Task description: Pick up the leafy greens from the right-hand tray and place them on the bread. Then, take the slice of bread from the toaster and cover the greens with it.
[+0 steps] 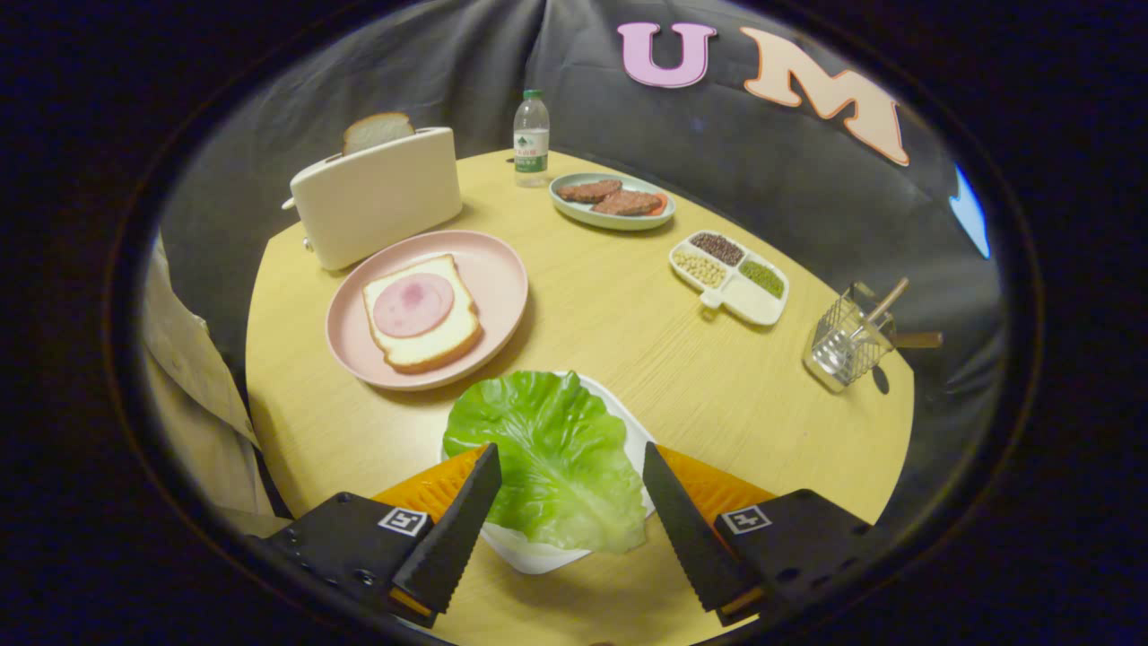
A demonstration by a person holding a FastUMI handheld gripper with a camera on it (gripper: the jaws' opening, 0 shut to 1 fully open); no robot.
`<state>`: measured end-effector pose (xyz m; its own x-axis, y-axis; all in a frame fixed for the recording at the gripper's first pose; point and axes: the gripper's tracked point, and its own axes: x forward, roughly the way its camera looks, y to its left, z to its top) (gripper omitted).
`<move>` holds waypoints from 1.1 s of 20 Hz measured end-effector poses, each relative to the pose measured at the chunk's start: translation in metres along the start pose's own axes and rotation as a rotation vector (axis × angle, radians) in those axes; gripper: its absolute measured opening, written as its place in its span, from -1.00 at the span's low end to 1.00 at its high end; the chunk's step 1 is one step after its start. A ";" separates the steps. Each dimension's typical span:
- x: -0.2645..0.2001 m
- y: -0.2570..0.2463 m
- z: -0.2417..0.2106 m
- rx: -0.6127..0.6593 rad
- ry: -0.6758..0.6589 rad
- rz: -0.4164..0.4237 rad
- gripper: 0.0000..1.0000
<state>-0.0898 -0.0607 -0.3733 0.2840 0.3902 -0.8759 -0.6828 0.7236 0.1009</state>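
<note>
A green lettuce leaf point(547, 453) lies on a small white tray point(639, 431) on the round wooden table. My gripper point(570, 453) stands open above it, one finger at each side of the leaf, neither pressing on it. Beyond the leaf, a pink plate point(498, 269) holds a slice of bread point(421, 314) topped with a round of ham point(413, 305). Behind the plate stands a cream toaster point(377, 197) with a second bread slice point(377, 131) sticking up out of its slot.
A water bottle point(531, 136) stands at the back of the table. Right of it are a pale dish point(574, 211) with two brown patties, a divided white tray point(753, 305) of beans and a wire basket point(843, 345) of utensils. A beige sleeve point(193, 377) hangs at the table's left edge.
</note>
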 end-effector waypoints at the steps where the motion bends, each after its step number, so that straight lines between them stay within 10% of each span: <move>1: 0.004 -0.002 -0.005 0.004 0.012 0.005 1.00; 6: 0.017 -0.002 -0.022 0.027 0.064 0.018 1.00; 22: 0.015 0.017 -0.026 -0.001 0.035 -0.010 -0.82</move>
<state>-0.1151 -0.0577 -0.3969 0.2675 0.3628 -0.8926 -0.6804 0.7271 0.0917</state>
